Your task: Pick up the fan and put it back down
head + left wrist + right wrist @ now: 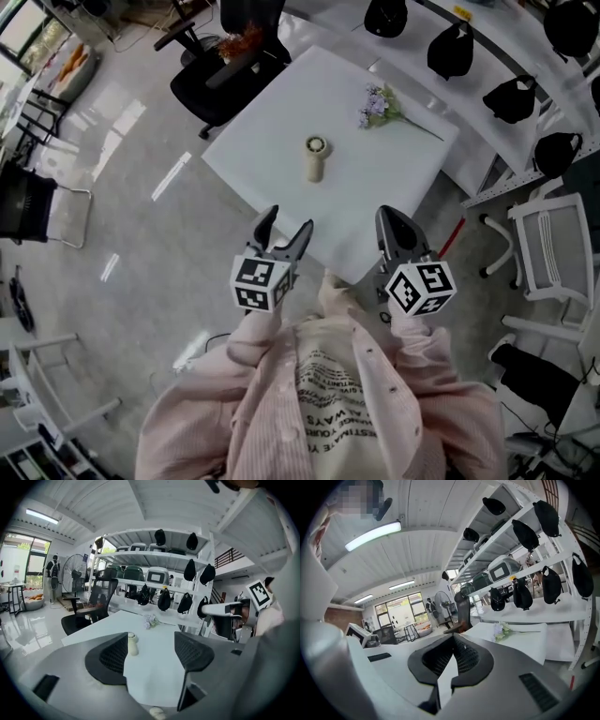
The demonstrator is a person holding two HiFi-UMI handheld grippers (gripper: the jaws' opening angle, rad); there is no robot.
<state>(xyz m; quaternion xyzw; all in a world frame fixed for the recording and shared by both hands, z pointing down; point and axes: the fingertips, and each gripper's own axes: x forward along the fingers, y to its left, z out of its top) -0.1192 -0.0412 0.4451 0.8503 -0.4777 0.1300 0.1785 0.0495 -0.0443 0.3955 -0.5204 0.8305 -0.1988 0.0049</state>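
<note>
The small fan (315,157) lies mid-table (272,122), its long axis running away from the near edge, head at the far end. Off that edge, the left hand-held gripper (289,219), jaws apart and empty, looks nearer than the right hand-held gripper (390,216), pinched closed on nothing.

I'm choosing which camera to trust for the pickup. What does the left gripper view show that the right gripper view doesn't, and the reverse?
Only the left gripper view shows the small cream fan. It stands on the white table, framed between the open jaws of the left gripper, close to the left one. Only the right gripper view shows the right gripper, its jaws shut with nothing between them. Both views show the purple flowers lying on the table and the black caps hanging at the shelves behind.
</note>
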